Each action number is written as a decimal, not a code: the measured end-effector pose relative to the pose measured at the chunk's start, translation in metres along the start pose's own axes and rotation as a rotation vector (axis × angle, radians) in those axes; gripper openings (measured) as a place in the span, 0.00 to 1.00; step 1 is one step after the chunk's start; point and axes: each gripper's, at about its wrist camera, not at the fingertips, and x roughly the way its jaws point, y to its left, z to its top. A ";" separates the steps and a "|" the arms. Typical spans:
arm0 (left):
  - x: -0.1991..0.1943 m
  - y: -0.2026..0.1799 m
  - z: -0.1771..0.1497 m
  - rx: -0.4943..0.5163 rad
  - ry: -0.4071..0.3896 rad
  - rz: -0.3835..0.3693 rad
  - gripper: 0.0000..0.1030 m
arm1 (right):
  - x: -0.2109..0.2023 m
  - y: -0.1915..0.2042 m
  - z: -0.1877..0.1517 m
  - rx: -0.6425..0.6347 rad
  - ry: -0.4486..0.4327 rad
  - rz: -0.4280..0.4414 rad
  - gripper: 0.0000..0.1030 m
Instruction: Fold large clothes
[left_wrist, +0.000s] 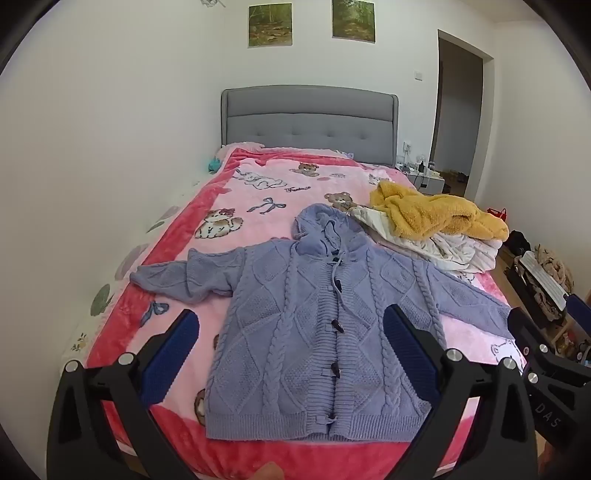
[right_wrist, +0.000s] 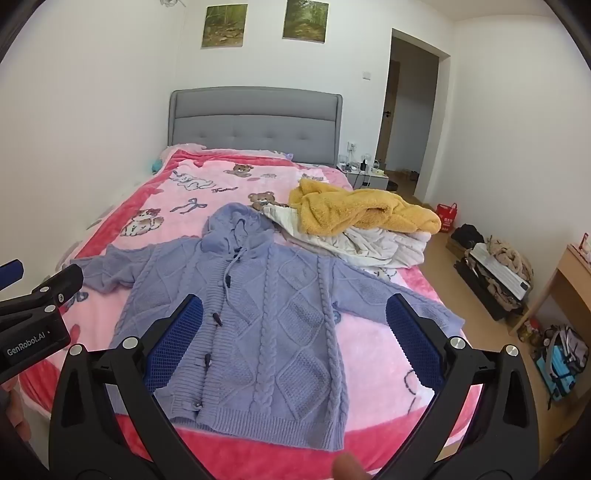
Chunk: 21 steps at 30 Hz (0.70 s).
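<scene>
On bed (left_wrist: 166, 236), flat lilac cable-knit cardigan (left_wrist: 306, 325)

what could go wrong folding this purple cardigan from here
1. The purple cable-knit hooded cardigan has a loose drawstring and dark toggle buttons; open fingers might snag them.
2. The left sleeve lies bunched and folded, so a fold could come out lopsided.
3. The yellow fleece garment on white bedding sits close to the right shoulder; a swung sleeve may drag into the pile.

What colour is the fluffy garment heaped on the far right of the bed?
Mustard yellow fluffy garment, lying on a white quilted one; clearest in the right wrist view.
</scene>
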 end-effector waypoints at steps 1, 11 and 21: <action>0.000 0.001 0.000 -0.008 -0.001 -0.005 0.95 | 0.000 0.000 0.000 0.002 0.002 0.000 0.92; -0.002 0.001 0.001 -0.002 0.009 -0.003 0.95 | -0.002 0.002 0.002 -0.013 0.004 -0.013 0.92; 0.002 0.002 0.001 0.008 0.011 0.001 0.95 | -0.002 0.005 -0.003 -0.002 0.009 -0.007 0.92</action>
